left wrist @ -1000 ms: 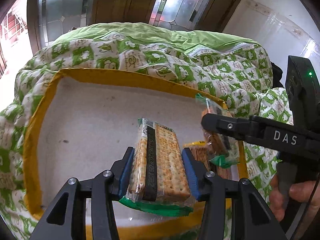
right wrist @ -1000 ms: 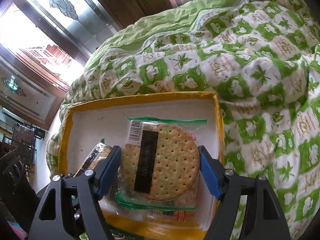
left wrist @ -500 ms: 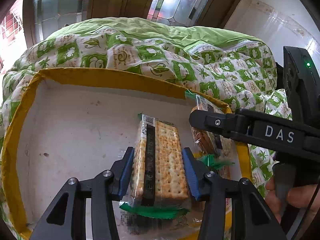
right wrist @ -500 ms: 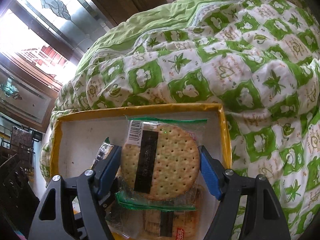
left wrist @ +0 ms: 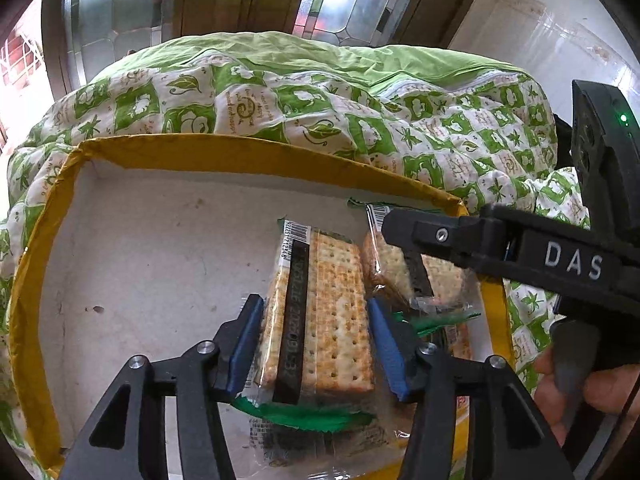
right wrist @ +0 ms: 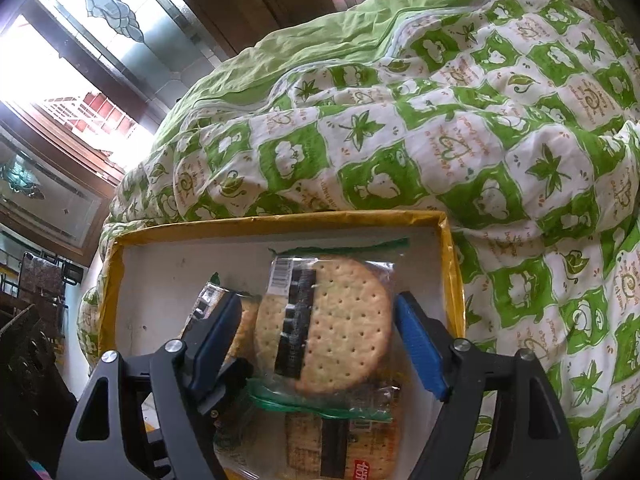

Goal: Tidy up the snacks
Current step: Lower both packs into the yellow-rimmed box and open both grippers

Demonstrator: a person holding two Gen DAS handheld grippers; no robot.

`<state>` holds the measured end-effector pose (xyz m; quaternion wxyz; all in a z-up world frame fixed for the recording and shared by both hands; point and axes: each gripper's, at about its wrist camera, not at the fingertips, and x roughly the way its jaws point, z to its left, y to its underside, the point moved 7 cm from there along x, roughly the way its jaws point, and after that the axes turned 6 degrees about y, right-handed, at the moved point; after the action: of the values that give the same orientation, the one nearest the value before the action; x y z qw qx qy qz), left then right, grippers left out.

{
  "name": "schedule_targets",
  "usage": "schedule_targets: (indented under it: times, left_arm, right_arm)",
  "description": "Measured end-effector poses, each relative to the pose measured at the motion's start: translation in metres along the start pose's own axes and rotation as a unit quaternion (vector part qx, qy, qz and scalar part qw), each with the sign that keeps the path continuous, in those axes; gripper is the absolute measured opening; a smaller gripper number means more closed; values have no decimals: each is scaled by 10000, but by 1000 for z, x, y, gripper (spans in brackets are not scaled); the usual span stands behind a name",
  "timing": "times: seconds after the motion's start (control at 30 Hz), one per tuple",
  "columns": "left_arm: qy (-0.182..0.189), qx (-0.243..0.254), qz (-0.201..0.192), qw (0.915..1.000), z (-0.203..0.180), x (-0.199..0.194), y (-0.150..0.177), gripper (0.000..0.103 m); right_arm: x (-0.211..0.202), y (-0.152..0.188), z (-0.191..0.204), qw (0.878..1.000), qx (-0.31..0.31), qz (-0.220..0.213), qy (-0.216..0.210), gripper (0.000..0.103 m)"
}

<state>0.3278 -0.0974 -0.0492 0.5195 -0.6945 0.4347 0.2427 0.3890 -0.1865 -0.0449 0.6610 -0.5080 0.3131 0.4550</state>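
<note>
Left gripper (left wrist: 316, 340) has its jaws apart w/ the square cracker pack (left wrist: 324, 320) between the blue pads (left wrist: 244, 344); they have just been opening, and a slim gap shows on each side, so nothing's clamped. Right gripper (right wrist: 316, 344) likewise stands apart around the round cracker pack (right wrist: 328, 320), its jaws just opened a bit more, w/ clear daylight at the 3 o'clock pad. Both packs lie inside the yellow-rimmed box (left wrist: 240, 152), which sits on a green-and-white quilt (right wrist: 480, 140). In the left wrist view the round pack sits at 2 o'clock of the square one, touching it. Another wrapped pack (right wrist: 348, 440) lies under the round one toward 6 o'clock. A hand (left wrist: 592, 392) grips the right tool's handle at 4 o'clock.
</note>
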Motion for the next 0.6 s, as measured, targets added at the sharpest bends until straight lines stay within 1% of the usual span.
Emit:
schedule_targets:
  times: [0.13,0.3,0.4,0.6]
  left_arm:
    - [-50,-16,-31,10000,1,-6,0,67]
    - [-39,-16,-99,9999,1,-19,3,67]
    - [25,-23,-200,9998,0,-35,9,67]
    - [-23,2,-384,9993,-2,-68,27,68]
  right_arm:
    - [-6,2,-3,9999,122,-29,-116,80]
    - [-27,8,-8,9984,346,-158,-407,80]
    - [-42,15,-9,9974,406,-246,-537,83]
    - [-65,31,-16,9961,516,-416,-578,84]
